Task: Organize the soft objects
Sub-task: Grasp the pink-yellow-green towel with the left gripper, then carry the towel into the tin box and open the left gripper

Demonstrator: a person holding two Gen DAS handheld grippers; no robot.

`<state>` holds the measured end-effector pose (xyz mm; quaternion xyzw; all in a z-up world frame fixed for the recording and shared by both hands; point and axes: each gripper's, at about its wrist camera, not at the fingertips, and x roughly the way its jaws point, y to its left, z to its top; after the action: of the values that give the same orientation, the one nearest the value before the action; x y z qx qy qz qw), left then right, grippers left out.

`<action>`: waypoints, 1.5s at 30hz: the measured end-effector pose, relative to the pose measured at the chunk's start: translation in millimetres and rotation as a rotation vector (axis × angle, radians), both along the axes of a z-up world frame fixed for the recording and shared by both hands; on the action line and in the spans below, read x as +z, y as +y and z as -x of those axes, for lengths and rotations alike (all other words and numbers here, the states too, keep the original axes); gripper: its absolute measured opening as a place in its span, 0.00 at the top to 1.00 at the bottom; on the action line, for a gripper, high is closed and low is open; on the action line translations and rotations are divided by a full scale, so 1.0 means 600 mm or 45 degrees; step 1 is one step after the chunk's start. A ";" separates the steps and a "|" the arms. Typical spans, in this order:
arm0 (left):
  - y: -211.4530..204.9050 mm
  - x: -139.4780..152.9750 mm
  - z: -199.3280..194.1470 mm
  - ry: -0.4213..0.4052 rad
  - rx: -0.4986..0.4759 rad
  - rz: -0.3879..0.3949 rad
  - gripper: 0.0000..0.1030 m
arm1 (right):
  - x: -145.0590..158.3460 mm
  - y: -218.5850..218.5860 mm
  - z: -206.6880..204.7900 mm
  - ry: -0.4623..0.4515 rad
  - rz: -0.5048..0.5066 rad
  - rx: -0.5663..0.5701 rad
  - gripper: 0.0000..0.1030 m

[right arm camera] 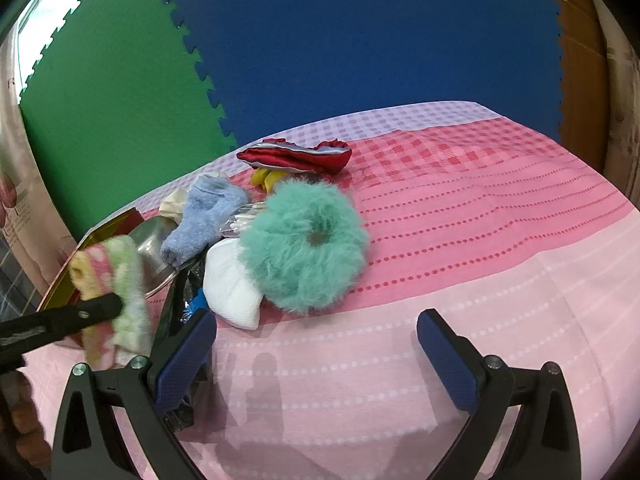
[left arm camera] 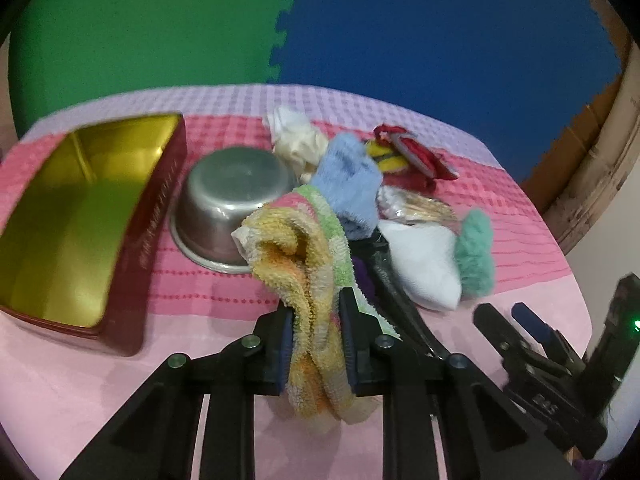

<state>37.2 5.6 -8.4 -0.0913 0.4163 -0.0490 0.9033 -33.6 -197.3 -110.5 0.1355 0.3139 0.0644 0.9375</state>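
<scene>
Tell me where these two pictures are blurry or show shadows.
Left wrist view: the gold tin and steel bowl look smeared. Right wrist view: the striped towel at the left edge is blurred, and soft shadows fall on the pink cloth between the gripper's fingers; both views bulge.

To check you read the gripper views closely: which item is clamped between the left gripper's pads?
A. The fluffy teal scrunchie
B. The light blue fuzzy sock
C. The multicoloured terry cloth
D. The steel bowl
C: the left gripper has its pads pressed on both sides of the multicoloured terry cloth, while the teal scrunchie, blue sock and steel bowl lie untouched on the tablecloth.
</scene>
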 end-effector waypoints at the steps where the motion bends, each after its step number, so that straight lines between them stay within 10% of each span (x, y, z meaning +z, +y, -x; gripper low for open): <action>1: -0.003 0.012 0.007 -0.019 -0.003 -0.020 0.82 | 0.000 0.000 0.000 0.000 -0.003 -0.003 0.00; 20: 0.138 0.086 -0.016 -0.059 0.148 -0.312 0.82 | -0.008 -0.024 -0.010 0.075 -0.078 -0.032 0.00; 45: 0.301 -0.017 -0.162 0.180 0.221 -0.516 0.73 | -0.006 -0.015 -0.013 0.087 -0.026 -0.021 0.00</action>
<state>134.2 186.1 -18.8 0.0531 0.4705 0.1200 0.8726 -25.7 -206.1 -114.4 0.1499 0.3439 0.0551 0.9253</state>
